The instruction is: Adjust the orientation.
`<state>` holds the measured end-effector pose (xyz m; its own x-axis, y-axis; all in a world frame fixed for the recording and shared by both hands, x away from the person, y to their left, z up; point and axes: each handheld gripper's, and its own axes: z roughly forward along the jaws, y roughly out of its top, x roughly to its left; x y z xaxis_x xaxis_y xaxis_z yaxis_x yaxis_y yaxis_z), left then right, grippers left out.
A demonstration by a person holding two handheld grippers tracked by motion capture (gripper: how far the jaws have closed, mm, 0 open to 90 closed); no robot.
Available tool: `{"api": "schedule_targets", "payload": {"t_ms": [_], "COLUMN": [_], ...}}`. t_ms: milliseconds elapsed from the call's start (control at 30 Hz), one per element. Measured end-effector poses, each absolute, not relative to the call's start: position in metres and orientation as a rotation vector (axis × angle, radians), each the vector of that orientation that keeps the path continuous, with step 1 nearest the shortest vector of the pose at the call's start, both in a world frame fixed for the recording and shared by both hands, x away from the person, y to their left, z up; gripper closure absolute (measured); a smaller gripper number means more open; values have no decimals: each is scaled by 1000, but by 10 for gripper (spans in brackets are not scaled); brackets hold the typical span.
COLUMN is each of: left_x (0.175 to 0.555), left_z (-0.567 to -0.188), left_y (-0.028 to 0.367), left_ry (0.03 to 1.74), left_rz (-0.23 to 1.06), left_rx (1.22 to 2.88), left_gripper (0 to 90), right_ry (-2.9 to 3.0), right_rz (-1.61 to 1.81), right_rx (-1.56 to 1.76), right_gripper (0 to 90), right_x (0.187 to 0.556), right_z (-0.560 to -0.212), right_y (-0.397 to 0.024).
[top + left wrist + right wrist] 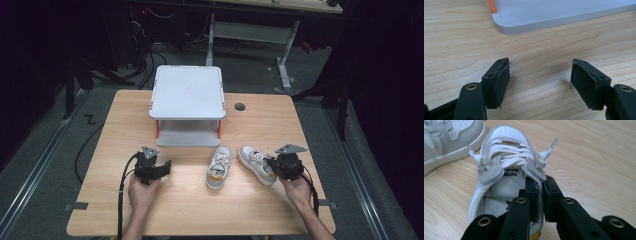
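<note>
Two white-and-grey sneakers lie on the wooden table (190, 200). My right gripper (272, 164) is shut on the right-hand sneaker (254, 161). In the right gripper view the jaws (542, 187) pinch the side wall of that sneaker (506, 152) by its opening, just behind the laces. The other sneaker (219, 167) lies to its left, with its edge (454, 135) at the top left of that view. My left gripper (167, 166) stays at the left of the table, open, with bare wood between its pads (540, 75).
A white two-level stand (188, 92) with orange posts stands at the back middle of the table; its lower plate (549, 17) lies just ahead of the left gripper. A round cable hole (239, 106) sits to the right of the stand. Black cables trail from both grippers.
</note>
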<state>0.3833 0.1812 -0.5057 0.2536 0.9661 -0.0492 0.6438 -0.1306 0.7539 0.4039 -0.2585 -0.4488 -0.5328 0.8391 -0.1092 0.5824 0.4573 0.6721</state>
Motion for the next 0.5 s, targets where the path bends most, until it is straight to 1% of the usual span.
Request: {"api": "schedule_targets", "payload": {"t_ms": [133, 333, 500], "left_x": [383, 383, 383], "left_z": [-506, -506, -506], "left_y": [181, 181, 181], "left_ry": [1466, 1466, 1466], "left_rz": [611, 611, 610], "left_rx": [1856, 1856, 1856], "left_gripper": [317, 317, 317], "right_ry": [2286, 2320, 2387], "right_rz": [790, 783, 792], "right_rx": [1192, 1178, 1175], "right_gripper": [837, 827, 797], "right_x": [400, 395, 388], "right_z": [-455, -453, -450], "right_y": [-250, -238, -228]}}
